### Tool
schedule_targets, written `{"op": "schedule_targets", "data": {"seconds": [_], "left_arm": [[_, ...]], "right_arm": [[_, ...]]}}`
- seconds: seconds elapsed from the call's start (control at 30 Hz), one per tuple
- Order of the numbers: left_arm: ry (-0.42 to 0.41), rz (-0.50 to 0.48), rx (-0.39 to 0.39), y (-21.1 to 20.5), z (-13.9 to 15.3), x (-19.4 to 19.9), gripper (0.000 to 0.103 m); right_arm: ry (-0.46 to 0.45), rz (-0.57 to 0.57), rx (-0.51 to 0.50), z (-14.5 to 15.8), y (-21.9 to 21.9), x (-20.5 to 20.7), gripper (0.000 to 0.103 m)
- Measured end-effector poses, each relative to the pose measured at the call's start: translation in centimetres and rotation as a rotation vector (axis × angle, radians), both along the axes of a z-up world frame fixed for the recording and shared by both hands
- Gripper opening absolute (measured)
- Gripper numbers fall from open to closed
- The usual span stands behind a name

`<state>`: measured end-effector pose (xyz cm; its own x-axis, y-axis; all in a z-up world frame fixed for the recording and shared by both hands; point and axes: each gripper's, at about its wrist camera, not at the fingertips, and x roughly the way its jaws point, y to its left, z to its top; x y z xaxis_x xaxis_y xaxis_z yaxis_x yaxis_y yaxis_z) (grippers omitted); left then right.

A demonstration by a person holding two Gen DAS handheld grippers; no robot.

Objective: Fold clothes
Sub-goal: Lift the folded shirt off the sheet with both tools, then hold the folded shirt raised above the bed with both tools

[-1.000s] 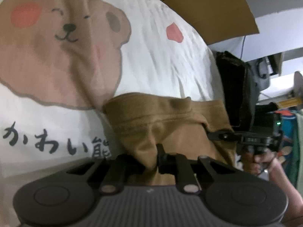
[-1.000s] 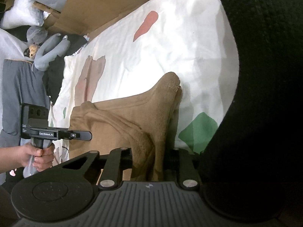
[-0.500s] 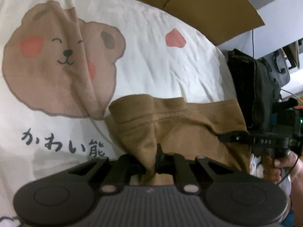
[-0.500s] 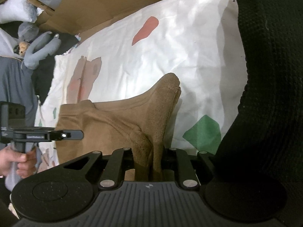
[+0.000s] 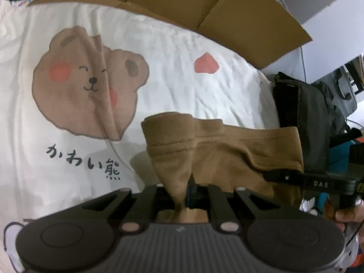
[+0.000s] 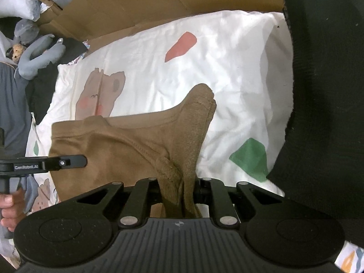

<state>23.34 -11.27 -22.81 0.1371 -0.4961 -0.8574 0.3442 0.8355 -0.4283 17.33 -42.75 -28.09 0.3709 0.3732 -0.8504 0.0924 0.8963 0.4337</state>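
Cloth is what both claws have hold of: the left claw (image 5: 185, 195) is pinched tight on a gathered corner of the brown garment (image 5: 227, 150), and the right claw (image 6: 178, 193) is clamped on a thicker bunch of the same piece at its other side, so the fabric hangs stretched between them above the bed. The bed carries a white quilt (image 5: 173, 72) printed with a bear face (image 5: 88, 84), some dark lettering and coloured patches, and the garment sits over the near half of it, towards the near edge, its hemmed edge pointing to the far side. As a judgement, the folding is at an early stage: the piece is picked up and spread by two corners, but no clean fold shows yet, the cloth is bunched and creased near both grips, and it has yet to be laid flat, doubled over and squared off. Around the work, flattened cardboard (image 5: 227, 6) lines the bed's far edge, a dark bag (image 5: 309, 118) sits off the right edge in the left wrist view, a grey plush toy (image 6: 38, 52) lies beyond the far left corner, and a big black textile (image 6: 325, 91) overhangs the right side, crowding the laying space there.
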Motion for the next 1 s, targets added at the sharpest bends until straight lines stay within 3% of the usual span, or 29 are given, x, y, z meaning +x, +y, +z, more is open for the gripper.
{"op": "schedule_targets", "data": {"seconds": [0.53,1.0], "left_arm": [[-0.071,0.016,-0.02,0.7,7.4,-6.0,0.006],[-0.166,0.008,-0.074,2.2,14.4,-12.6,0.006]], "right_arm": [[-0.042,0.026,-0.055,8.2,1.7,-4.9,0.012],[-0.116,-0.023,-0.057,15.1,2.8,-12.2,0.012]]}}
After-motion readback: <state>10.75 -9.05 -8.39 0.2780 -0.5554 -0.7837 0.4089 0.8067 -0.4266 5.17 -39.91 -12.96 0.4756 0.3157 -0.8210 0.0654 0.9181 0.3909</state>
